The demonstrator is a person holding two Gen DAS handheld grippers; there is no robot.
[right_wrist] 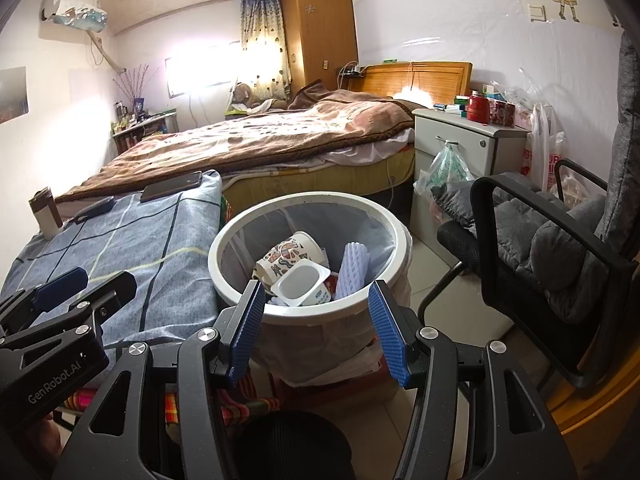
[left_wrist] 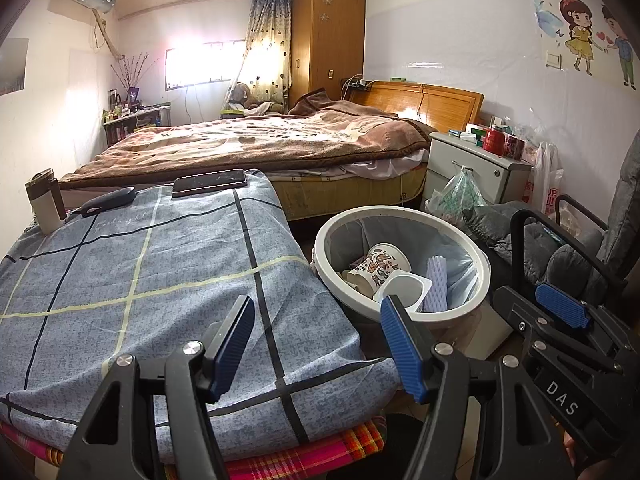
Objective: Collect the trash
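Desk (left_wrist: 120, 280): near left, draped in a blue-grey checked cloth; a dark phone (left_wrist: 209, 182) and a beige tumbler (left_wrist: 45, 206) lie at its far edge

Trash bin (right_wrist: 394, 240): white rim, clear liner, on the floor just right of the desk; holds a patterned paper cup (right_wrist: 286, 258), a white yogurt tub (right_wrist: 302, 284) and a lilac foam sleeve (right_wrist: 352, 270)

Room: bed (left_wrist: 256, 140) with brown blanket beyond, wooden wardrobe (left_wrist: 328, 36) far, grey chair (right_wrist: 560, 248) right

Left hand-held gripper (left_wrist: 316, 340): spread, empty; body marked "GenRobot.AI"

Right hand-held gripper (right_wrist: 316, 326): spread, empty; marked "DAS"
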